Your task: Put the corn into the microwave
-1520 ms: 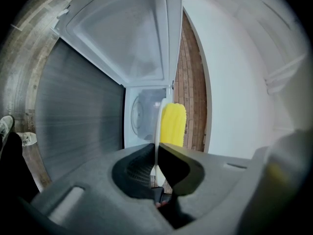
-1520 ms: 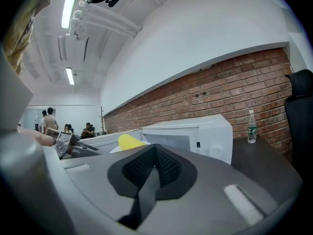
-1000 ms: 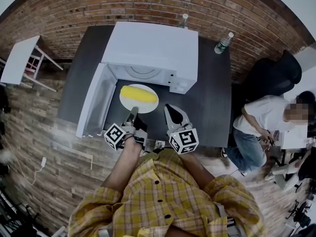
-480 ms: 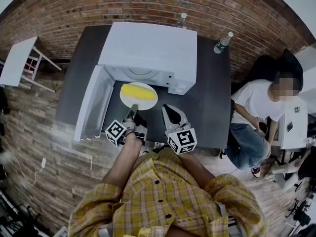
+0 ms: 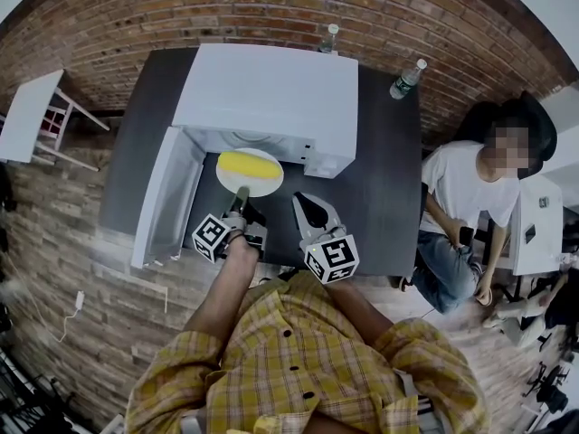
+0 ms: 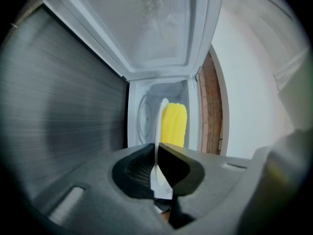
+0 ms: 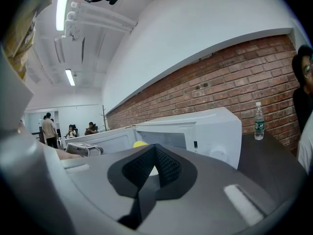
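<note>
A yellow corn cob (image 5: 249, 164) lies on a white plate (image 5: 237, 184), right at the mouth of the open white microwave (image 5: 267, 89). My left gripper (image 5: 241, 195) is shut on the plate's near rim. In the left gripper view the plate (image 6: 158, 126) shows edge-on between the pads, with the corn (image 6: 174, 125) on its right and the microwave cavity behind. My left gripper (image 6: 156, 166) points into that cavity. My right gripper (image 5: 308, 205) hovers just right of the plate, shut and holding nothing. Its own view shows the right gripper (image 7: 155, 161) aimed at the microwave (image 7: 200, 126).
The microwave door (image 5: 165, 197) swings out to the left over the dark table (image 5: 391, 179). Two water bottles (image 5: 408, 78) (image 5: 332, 36) stand at the table's back. A person (image 5: 466, 193) sits to the right. A small white table (image 5: 27, 116) stands at far left.
My left gripper has carried the plate and corn forward toward the microwave opening. The right gripper has barely moved. The seated person has shifted.
</note>
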